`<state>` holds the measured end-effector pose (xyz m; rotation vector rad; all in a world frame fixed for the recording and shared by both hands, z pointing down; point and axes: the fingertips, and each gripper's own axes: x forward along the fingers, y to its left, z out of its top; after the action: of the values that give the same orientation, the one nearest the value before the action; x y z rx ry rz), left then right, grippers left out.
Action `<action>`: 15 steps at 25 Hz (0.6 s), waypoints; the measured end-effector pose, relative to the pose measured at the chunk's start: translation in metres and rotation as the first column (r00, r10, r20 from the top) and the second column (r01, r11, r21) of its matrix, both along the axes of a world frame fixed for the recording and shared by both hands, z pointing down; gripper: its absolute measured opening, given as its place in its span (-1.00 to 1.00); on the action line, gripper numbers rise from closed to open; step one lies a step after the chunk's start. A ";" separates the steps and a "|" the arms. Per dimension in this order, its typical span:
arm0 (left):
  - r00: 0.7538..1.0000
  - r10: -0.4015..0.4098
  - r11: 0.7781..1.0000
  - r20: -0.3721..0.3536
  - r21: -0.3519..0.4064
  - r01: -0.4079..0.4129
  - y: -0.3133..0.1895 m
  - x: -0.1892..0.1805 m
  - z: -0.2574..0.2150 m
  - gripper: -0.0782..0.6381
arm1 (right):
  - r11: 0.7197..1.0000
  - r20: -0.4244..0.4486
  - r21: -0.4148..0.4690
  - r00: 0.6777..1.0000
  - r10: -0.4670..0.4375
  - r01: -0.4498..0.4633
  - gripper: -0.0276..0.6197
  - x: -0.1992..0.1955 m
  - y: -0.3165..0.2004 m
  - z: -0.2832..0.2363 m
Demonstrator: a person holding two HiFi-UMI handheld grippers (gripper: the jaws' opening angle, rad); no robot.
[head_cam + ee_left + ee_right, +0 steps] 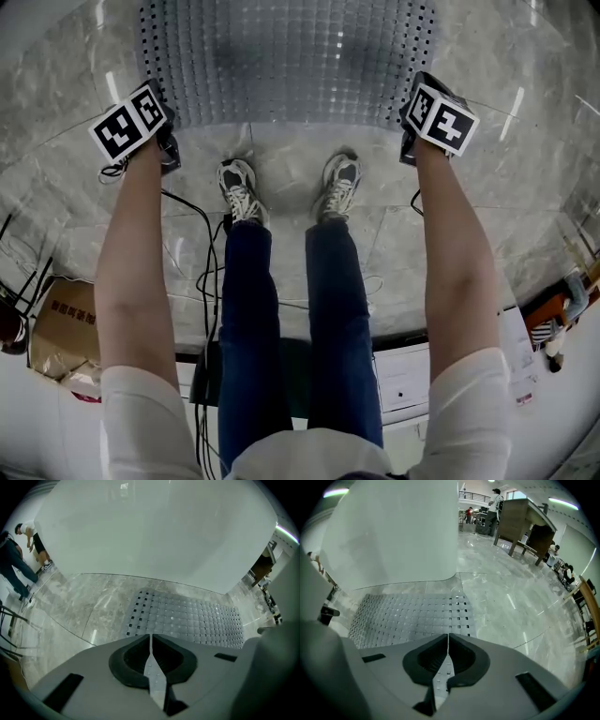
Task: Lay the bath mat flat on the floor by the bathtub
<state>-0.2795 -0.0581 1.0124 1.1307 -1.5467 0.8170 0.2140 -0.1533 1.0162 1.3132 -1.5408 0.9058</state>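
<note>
The grey perforated bath mat [281,66] lies flat on the marble floor, in front of my shoes. In the left gripper view the bath mat [187,618] runs up to the white bathtub wall [159,531]. The right gripper view also has the mat [408,613] at the foot of the bathtub [389,531]. My left gripper [167,150] hovers over the mat's near left corner and my right gripper [410,141] over its near right corner. Each points steeply down. The left gripper [150,637] and the right gripper [448,637] are both shut with nothing held.
My two shoes [242,187] stand just short of the mat. Black cables [202,272] trail on the floor at the left, beside a cardboard box [66,328]. A wooden table [529,522] and people [18,559] stand farther off.
</note>
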 end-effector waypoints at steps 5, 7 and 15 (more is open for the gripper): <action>1.000 0.017 1.000 -0.012 0.025 -0.017 0.000 0.010 -0.028 -0.66 | 1.000 0.039 0.021 0.999 -0.016 0.015 -0.82 -0.012 0.004 -0.029; 1.000 0.015 0.999 -0.019 0.034 -0.015 0.001 0.014 -0.041 -0.66 | 1.000 0.042 0.025 0.999 -0.012 0.011 -0.82 -0.014 0.006 -0.042; 0.999 0.033 0.996 -0.021 0.084 -0.031 0.004 0.036 -0.114 -0.67 | 0.998 0.115 0.057 0.993 -0.037 0.030 -0.82 -0.042 0.012 -0.108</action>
<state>-0.2439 -0.0539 0.8987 1.2242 -1.5601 0.7648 0.1717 -0.1415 0.9078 1.2892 -1.6834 0.9380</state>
